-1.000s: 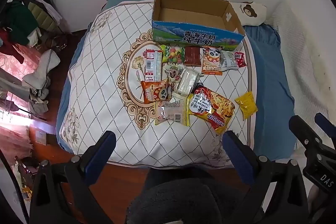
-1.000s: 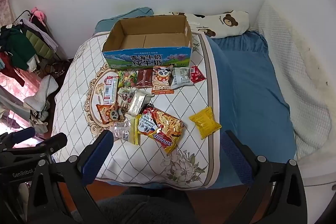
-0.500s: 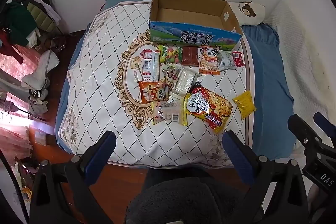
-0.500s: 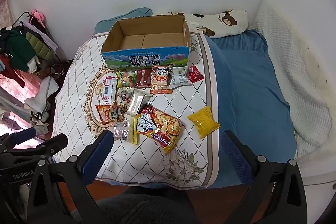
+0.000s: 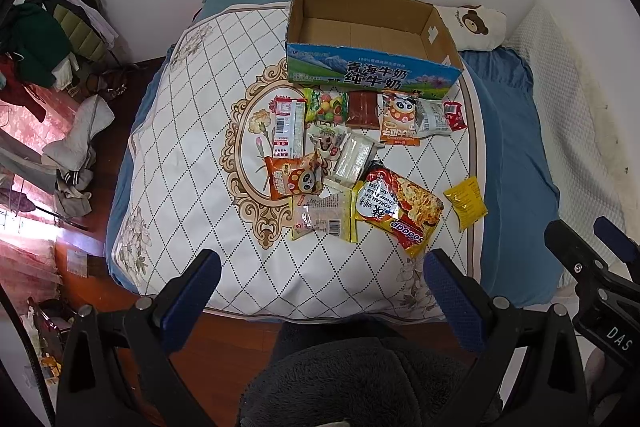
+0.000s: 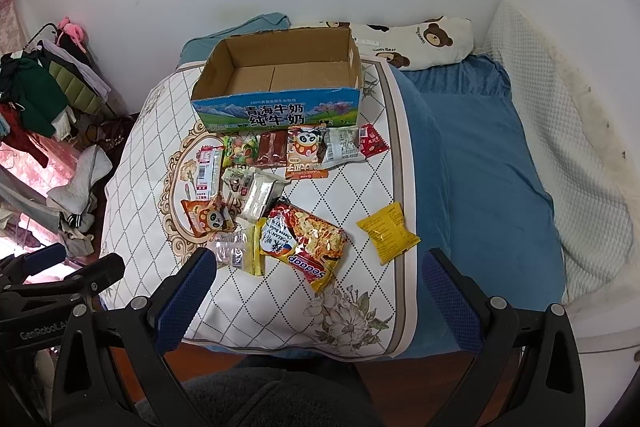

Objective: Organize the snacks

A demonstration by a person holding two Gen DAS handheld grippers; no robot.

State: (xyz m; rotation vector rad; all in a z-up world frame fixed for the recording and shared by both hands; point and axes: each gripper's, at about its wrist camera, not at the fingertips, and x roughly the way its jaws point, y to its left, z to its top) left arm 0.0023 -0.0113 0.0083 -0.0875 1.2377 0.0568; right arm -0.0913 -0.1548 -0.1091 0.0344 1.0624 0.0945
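An empty open cardboard milk box (image 5: pixel 372 39) (image 6: pixel 280 83) stands at the far end of a quilted bed cover (image 5: pixel 192 147) (image 6: pixel 360 195). Several snack packets lie in front of it: a Sedaap noodle pack (image 5: pixel 400 211) (image 6: pixel 304 243), a small yellow packet (image 5: pixel 466 203) (image 6: pixel 388 233), two orange panda packets (image 5: pixel 292 179) (image 5: pixel 398 119) and others. My left gripper (image 5: pixel 320 279) is open and empty, held above the bed's near edge. My right gripper (image 6: pixel 316 275) is open and empty too, near the noodle pack's front.
A bear-print pillow (image 6: pixel 416 39) and blue sheet (image 6: pixel 480 167) lie right of the cover. A clothes rack and clothes pile (image 5: pixel 48 59) stand left of the bed on the wooden floor. A white wall is behind. My dark fleece lap (image 5: pixel 360 387) is below.
Both grippers have drifted slightly; the box and snacks shifted a little up and left in both views. Nothing was picked up or moved on the bed.
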